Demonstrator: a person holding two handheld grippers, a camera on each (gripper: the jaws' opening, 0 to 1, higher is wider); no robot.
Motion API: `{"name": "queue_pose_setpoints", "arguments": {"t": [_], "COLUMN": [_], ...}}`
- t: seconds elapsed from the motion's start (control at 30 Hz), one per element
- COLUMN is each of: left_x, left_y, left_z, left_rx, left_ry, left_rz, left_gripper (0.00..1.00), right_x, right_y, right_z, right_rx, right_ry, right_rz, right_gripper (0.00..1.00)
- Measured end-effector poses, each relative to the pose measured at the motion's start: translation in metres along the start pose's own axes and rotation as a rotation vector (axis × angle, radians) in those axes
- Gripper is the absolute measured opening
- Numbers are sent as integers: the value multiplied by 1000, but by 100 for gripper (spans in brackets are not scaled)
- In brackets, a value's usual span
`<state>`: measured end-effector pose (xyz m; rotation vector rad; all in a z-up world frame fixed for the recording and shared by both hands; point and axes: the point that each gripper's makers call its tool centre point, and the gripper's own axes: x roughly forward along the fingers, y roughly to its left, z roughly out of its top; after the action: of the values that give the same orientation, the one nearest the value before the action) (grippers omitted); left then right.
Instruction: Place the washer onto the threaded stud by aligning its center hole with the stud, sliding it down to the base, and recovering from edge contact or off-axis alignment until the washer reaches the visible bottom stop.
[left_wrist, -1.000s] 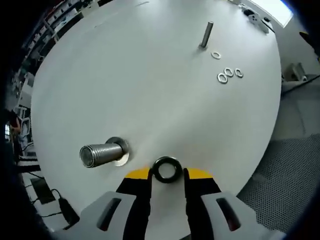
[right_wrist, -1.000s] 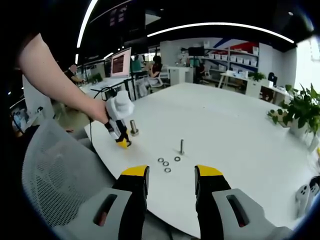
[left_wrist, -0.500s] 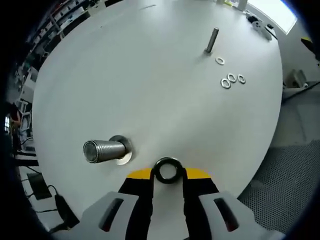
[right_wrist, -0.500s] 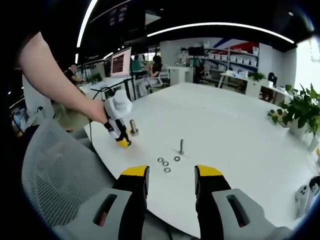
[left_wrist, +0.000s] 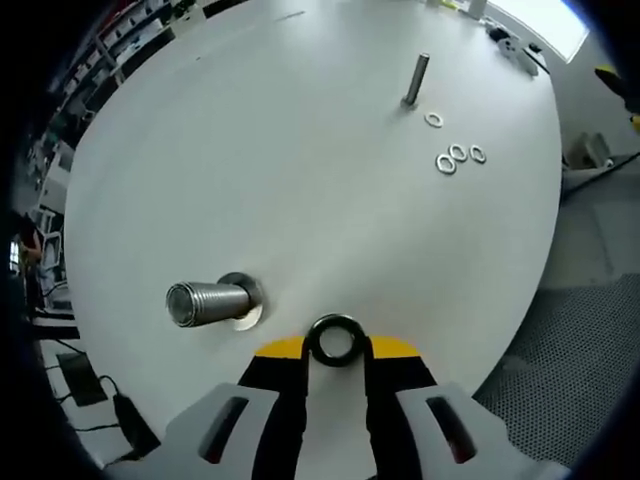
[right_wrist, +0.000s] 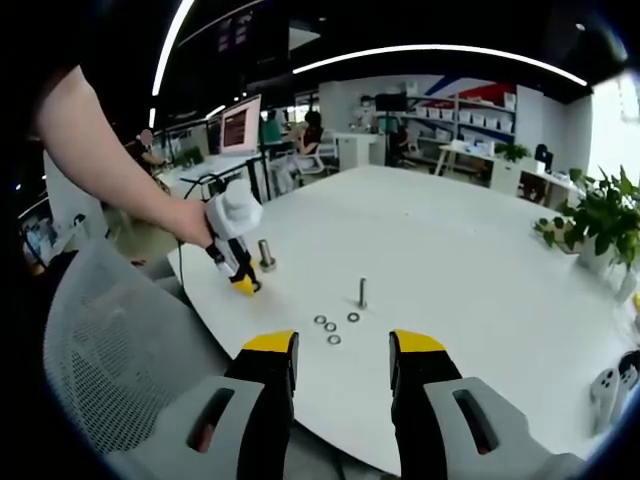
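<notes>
In the left gripper view my left gripper (left_wrist: 336, 345) is shut on a dark metal washer (left_wrist: 335, 340), held edge-up between the yellow-tipped jaws above the white table (left_wrist: 300, 150). A thick threaded stud (left_wrist: 205, 301) with a washer at its base stands just left of the held washer, apart from it. In the right gripper view the left gripper (right_wrist: 242, 283) hangs near that thick stud (right_wrist: 266, 254), held by a person's hand. My right gripper (right_wrist: 341, 350) is open over the table's near edge with nothing between its jaws.
A thin stud (left_wrist: 415, 79) stands farther off, with several loose washers (left_wrist: 457, 154) beside it; in the right gripper view the thin stud (right_wrist: 362, 292) and the loose washers (right_wrist: 331, 326) lie ahead of my right gripper. A mesh chair (right_wrist: 110, 340) is on the left, a plant (right_wrist: 600, 225) on the right.
The left gripper view has shifted slightly; the jaws closed a little tighter on the washer. The right gripper has stayed put.
</notes>
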<state>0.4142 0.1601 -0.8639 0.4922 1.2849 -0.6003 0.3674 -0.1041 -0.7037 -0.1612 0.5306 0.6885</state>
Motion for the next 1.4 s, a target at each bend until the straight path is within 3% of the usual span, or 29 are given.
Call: {"name": "queue_pose_setpoints", "arguments": {"t": [0.4,0.97,1.1,1.4], "left_x": [-20,-62,-73,-77], "left_y": [10,30,29,39], "left_z": [6,29,32,37], "left_rx": [19,68,72,96], "left_ry": [-32,-109,-108,-102], "left_rz": [20,66,75,101], "left_gripper": [19,19,19,19], "right_x": [0,0,0,0], "right_y": [-1,1,2,2], "right_z": [1,0,1,0], "right_rx": [4,3,2,0], "right_ry": [-3,-2,-2,2], "right_rz": [0,8,10,13], "right_gripper": [38,38,38,38]}}
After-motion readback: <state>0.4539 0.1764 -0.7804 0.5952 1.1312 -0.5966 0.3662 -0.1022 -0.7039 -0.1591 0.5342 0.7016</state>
